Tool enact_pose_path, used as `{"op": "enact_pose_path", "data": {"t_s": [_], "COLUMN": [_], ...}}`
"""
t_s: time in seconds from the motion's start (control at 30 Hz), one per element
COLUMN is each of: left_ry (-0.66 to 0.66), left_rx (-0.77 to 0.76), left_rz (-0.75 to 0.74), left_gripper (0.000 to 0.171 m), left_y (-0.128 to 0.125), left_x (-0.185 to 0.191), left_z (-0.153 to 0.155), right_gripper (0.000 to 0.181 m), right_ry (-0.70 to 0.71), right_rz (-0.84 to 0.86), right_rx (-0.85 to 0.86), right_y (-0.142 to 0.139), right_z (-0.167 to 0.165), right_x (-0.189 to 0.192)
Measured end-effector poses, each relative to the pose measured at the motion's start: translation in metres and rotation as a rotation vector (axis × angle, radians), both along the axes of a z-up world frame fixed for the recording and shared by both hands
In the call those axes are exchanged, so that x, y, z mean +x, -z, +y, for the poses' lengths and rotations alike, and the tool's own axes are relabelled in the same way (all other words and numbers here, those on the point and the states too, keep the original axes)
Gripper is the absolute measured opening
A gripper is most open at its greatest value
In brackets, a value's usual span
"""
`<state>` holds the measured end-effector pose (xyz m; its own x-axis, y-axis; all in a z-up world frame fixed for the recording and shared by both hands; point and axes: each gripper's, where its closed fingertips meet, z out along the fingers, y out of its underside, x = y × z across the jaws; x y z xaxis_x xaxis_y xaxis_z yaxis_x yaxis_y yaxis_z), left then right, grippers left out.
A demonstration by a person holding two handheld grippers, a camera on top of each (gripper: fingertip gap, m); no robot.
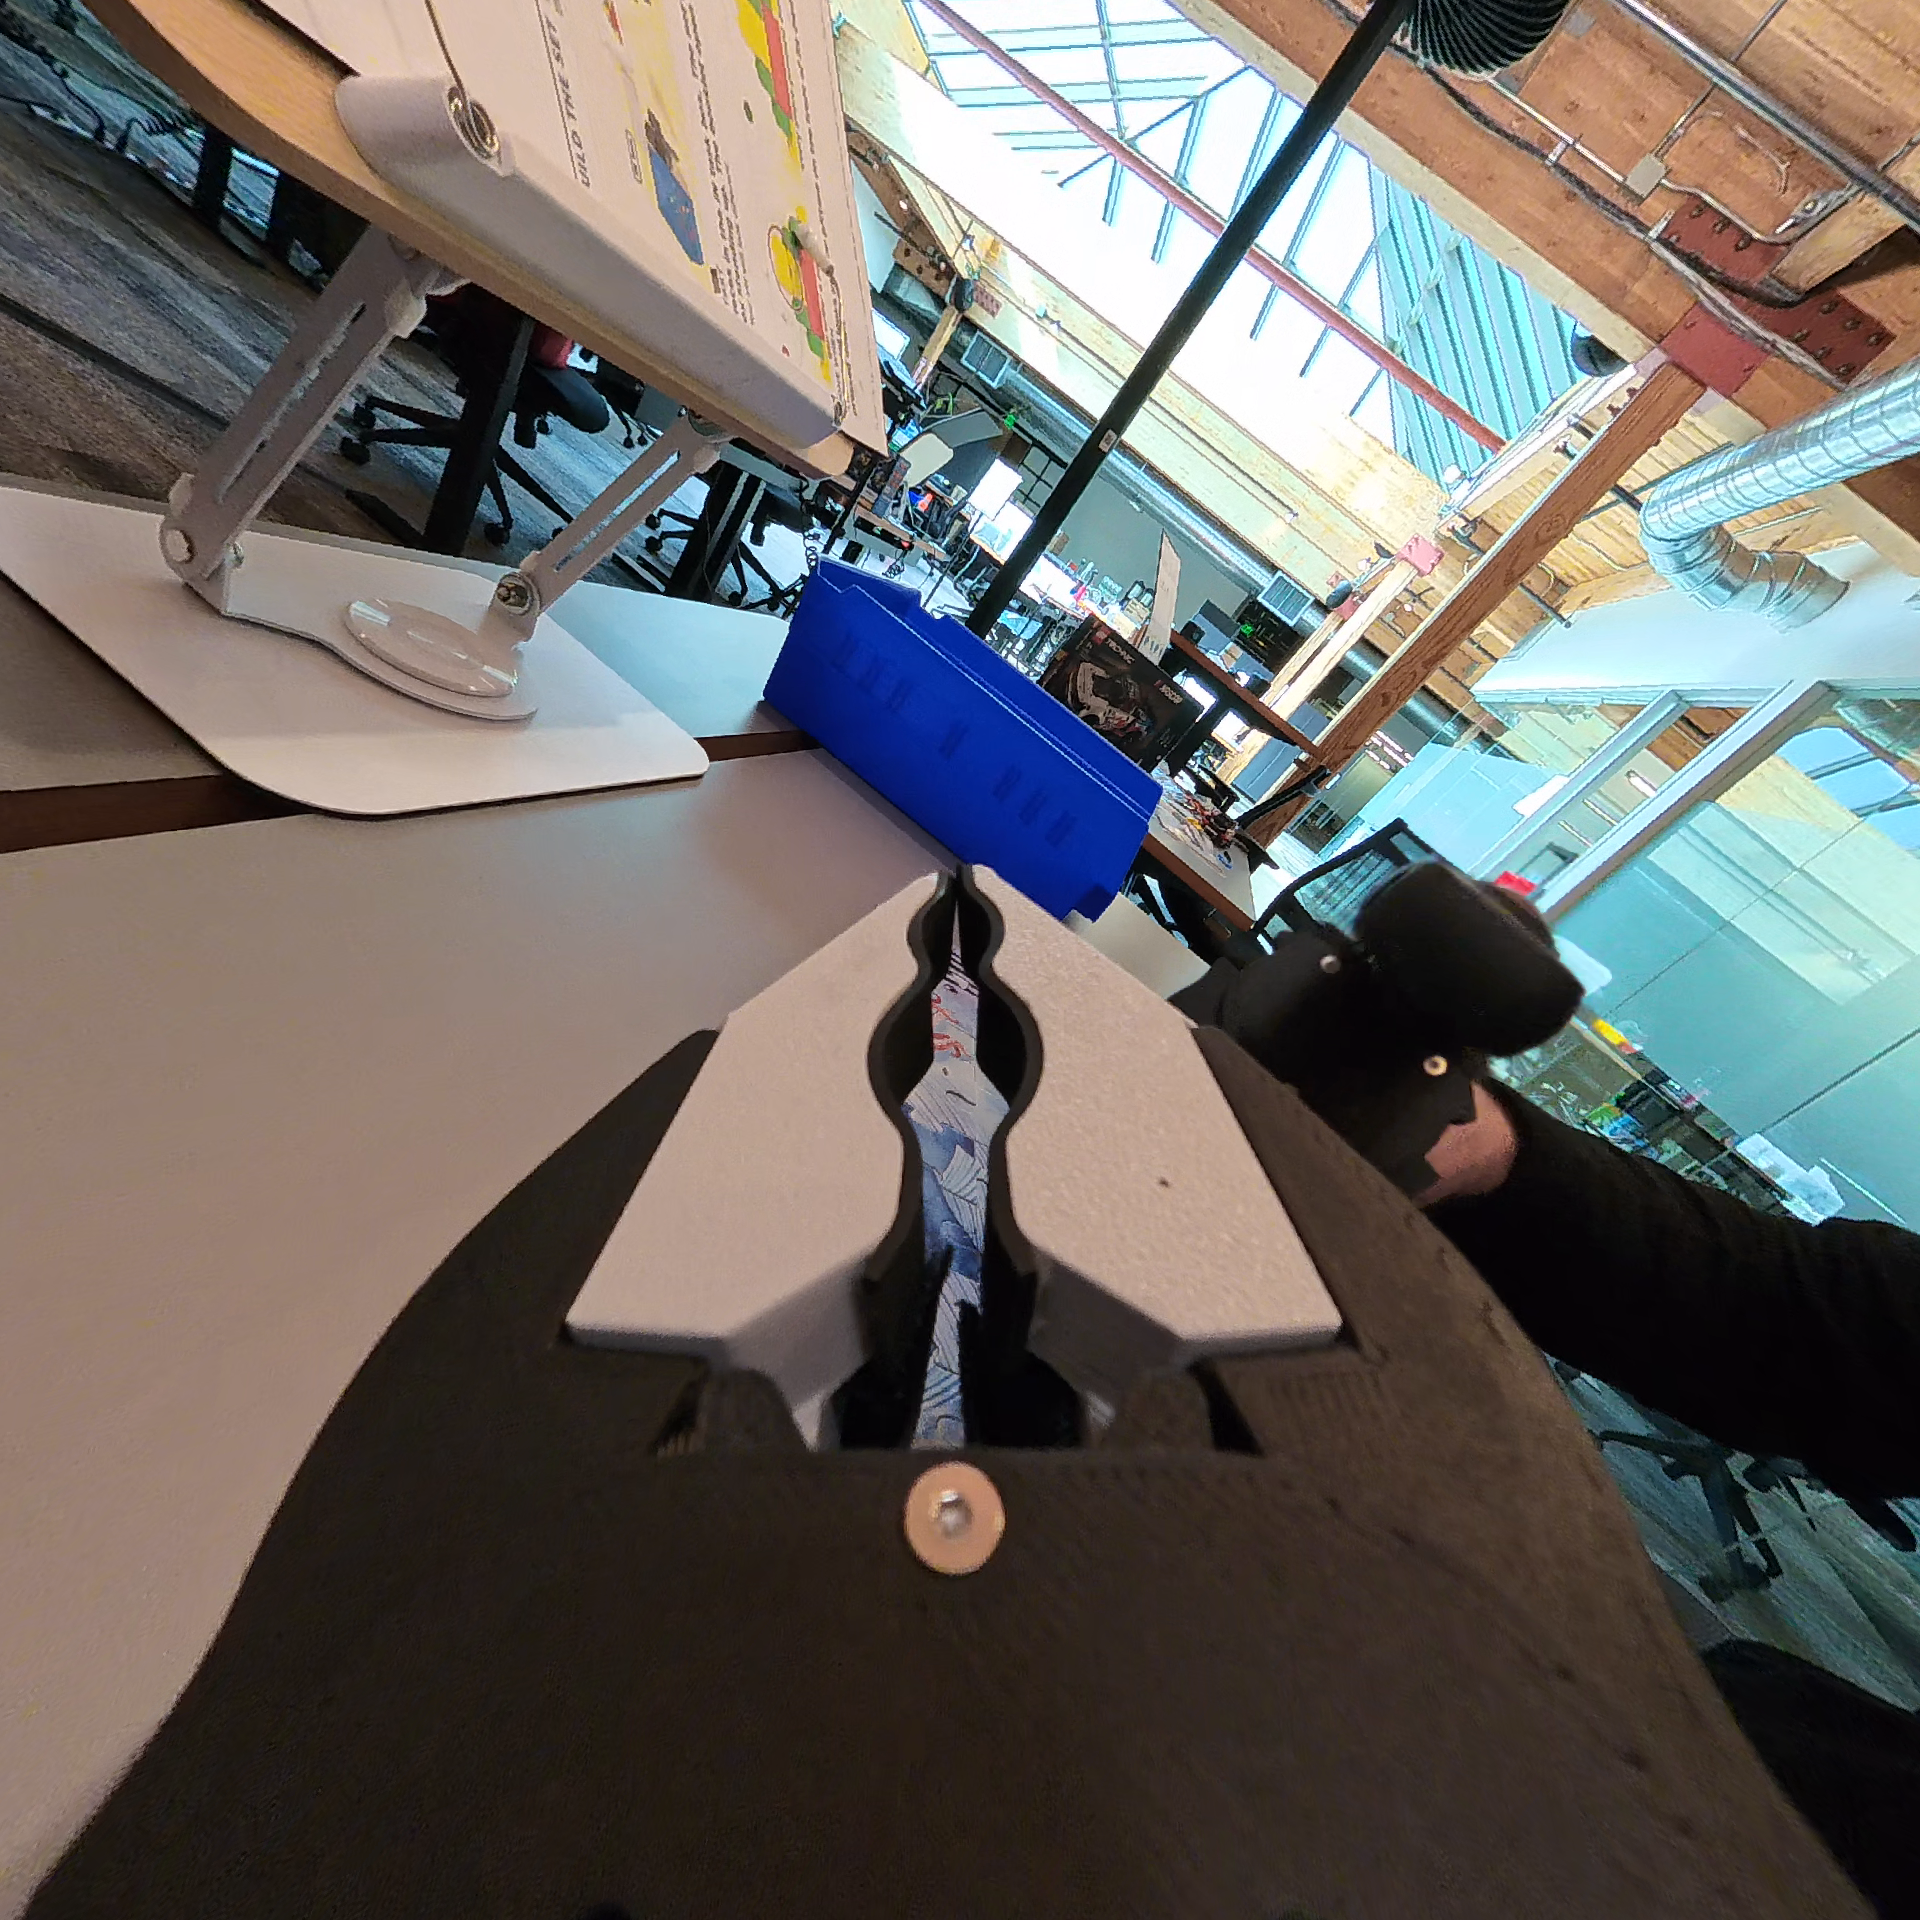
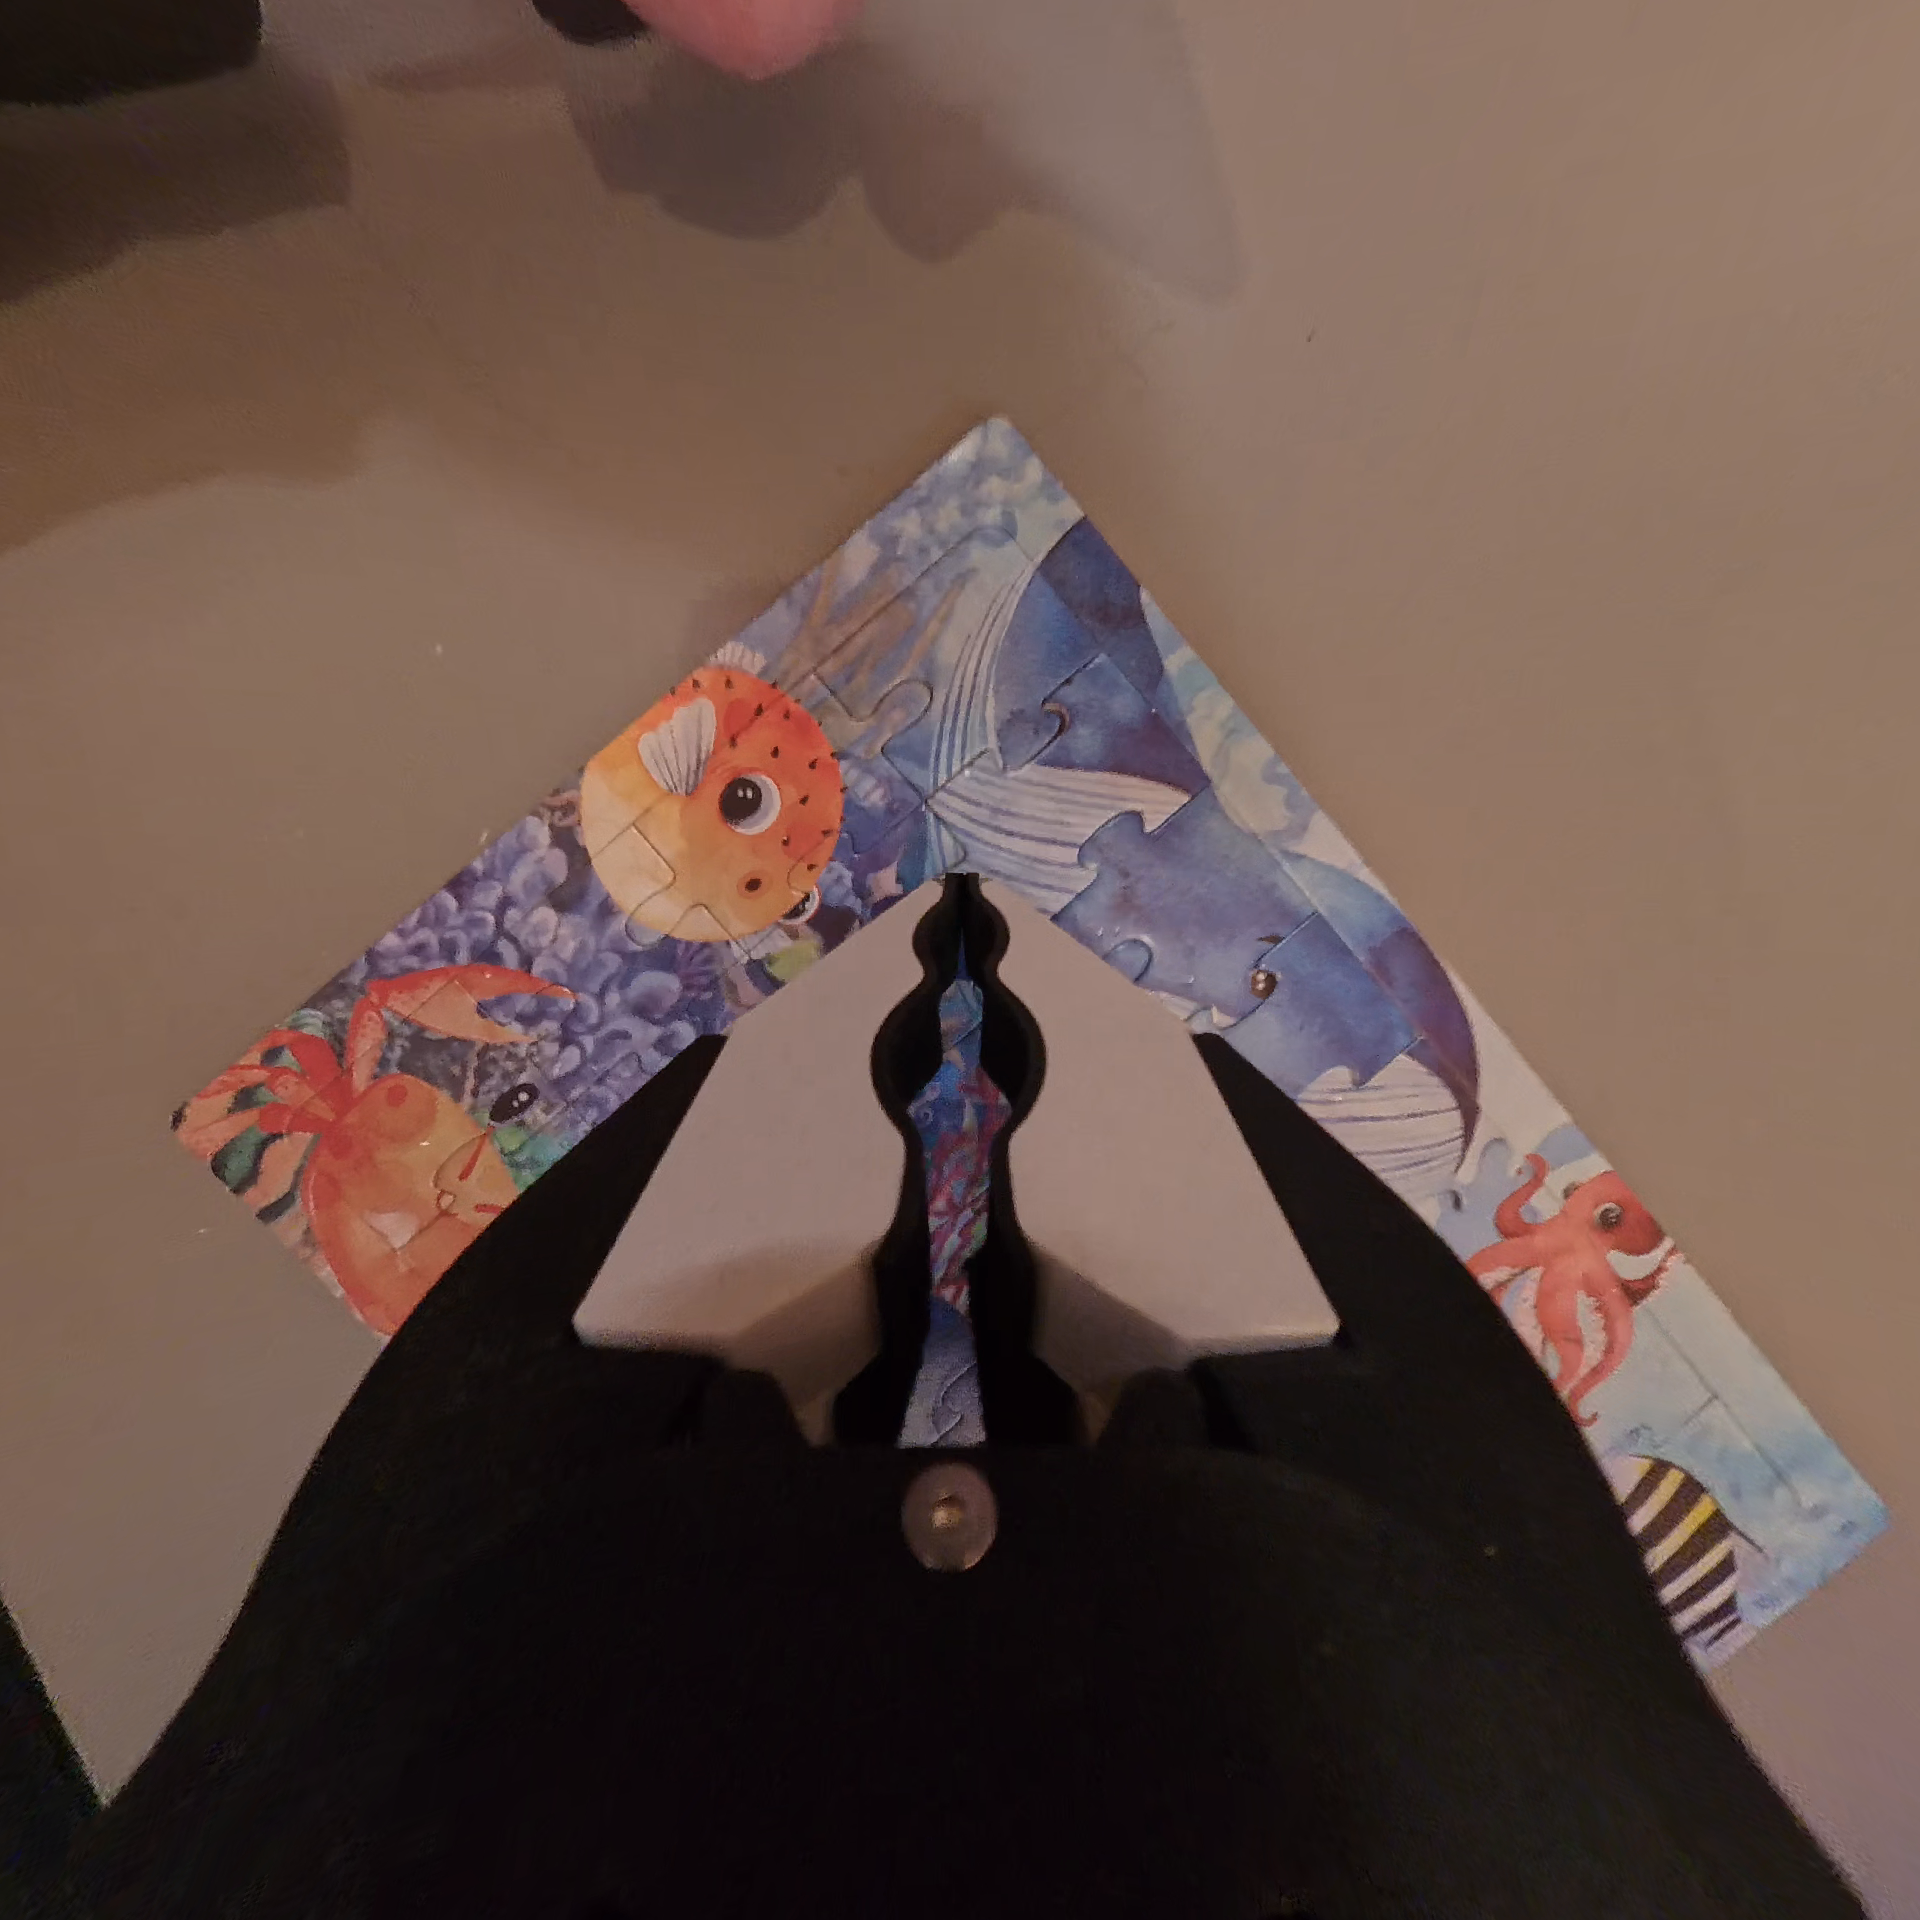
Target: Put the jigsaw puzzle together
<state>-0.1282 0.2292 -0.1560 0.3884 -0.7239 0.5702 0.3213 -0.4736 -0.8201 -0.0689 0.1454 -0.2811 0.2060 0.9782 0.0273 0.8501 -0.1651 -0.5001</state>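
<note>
Through my left wrist camera I see the left gripper (image 1: 958, 883), black with pale grey finger faces, its two fingers drawn together until only a narrow slit is left between them. I cannot tell whether they pinch anything; the blue-and-white wave pattern showing in the slit belongs to something beyond them. This gripper is tilted above a smooth grey tabletop (image 1: 364, 1091). At eleven o'clock stands a white metal book stand (image 1: 343, 665) with a wooden board carrying an open instruction booklet (image 1: 717, 197) printed in yellow and blue. At about one o'clock, just past the fingertips, a bright blue plastic bin (image 1: 966, 748) sits at the table's far edge. At three o'clock a person's black sleeve (image 1: 1714, 1320) reaches in, with a black device in front of it. Through my right wrist camera the right gripper (image 2: 958, 881) points straight down at the table, fingers likewise nearly closed, tips touching or hovering right at the inner corner of the partly assembled cardboard jigsaw puzzle (image 2: 1091, 748); which of the two I cannot tell. The puzzle lies flat as an L-shaped border: one arm runs toward eight o'clock with an orange pufferfish and a red crab, the other toward four o'clock with a blue whale, a red octopus and a striped fish. Its corner points to twelve o'clock.
</note>
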Motion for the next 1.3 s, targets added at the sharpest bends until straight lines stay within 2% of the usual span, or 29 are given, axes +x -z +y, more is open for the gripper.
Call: {"op": "enact_pose_path", "data": {"t_s": [0.03,0.13,0.2,0.3,0.33,0.4,0.5,0.57,0.63,0.77,0.87,0.9,0.97,1.07,1.17,1.27,1.3], "left_ry": [0.002,0.008,0.007,0.006,0.006,0.010,0.010,0.009,0.009,0.007,0.013,0.017,0.046,0.114,0.171,0.221,0.232], "left_rx": [-0.001,-0.002,-0.002,-0.002,-0.002,-0.003,-0.002,-0.002,-0.001,-0.001,-0.005,-0.005,0.004,0.030,0.030,0.048,0.057], "left_rz": [-0.001,0.009,0.013,0.010,0.011,0.012,0.023,0.021,0.020,0.018,0.028,0.048,0.114,0.270,0.444,0.564,0.605], "left_gripper": [0.000,0.000,0.000,0.000,0.000,0.000,0.000,0.000,0.000,0.000,0.000,0.000,0.001,0.007,0.012,0.016,0.015], "left_y": [0.000,0.001,0.002,0.001,0.001,0.001,0.002,0.001,0.001,0.000,0.001,0.003,0.009,0.023,0.045,0.060,0.065], "left_x": [0.001,0.003,0.003,0.003,0.003,0.004,0.005,0.004,0.004,0.003,0.005,0.007,0.013,0.027,0.032,0.033,0.033], "left_z": [0.000,-0.001,-0.001,-0.001,-0.001,-0.001,-0.002,-0.002,-0.002,-0.001,-0.002,-0.003,-0.009,-0.022,-0.033,-0.046,-0.048], "right_gripper": [0.000,0.000,0.000,0.000,0.000,0.000,0.000,0.000,0.000,0.000,0.000,0.000,0.000,0.000,0.002,0.024,0.026], "right_ry": [-0.004,-0.009,-0.019,-0.034,-0.028,-0.025,-0.013,-0.019,0.011,0.029,0.034,0.049,0.057,0.110,0.195,0.312,0.341], "right_rz": [-0.022,-0.042,0.032,-0.011,-0.032,-0.049,0.038,-0.060,-0.045,0.005,-0.015,-0.023,-0.030,0.059,0.097,0.109,0.119], "right_rx": [-0.005,0.039,0.031,0.033,0.004,0.057,0.081,0.053,0.022,0.090,0.038,-0.002,0.059,0.052,0.113,0.115,0.113], "right_y": [0.006,0.001,-0.010,0.005,0.006,0.000,-0.013,0.008,0.005,-0.007,0.004,0.005,0.000,-0.017,-0.032,-0.036,-0.037], "right_z": [-0.001,0.003,-0.001,-0.003,-0.004,0.004,0.007,0.006,0.009,0.018,0.014,0.014,0.024,0.030,0.045,0.055,0.055], "right_x": [0.003,0.007,-0.002,-0.001,0.002,0.004,-0.010,-0.003,-0.003,-0.008,-0.003,0.000,0.008,0.018,0.052,0.101,0.116]}}
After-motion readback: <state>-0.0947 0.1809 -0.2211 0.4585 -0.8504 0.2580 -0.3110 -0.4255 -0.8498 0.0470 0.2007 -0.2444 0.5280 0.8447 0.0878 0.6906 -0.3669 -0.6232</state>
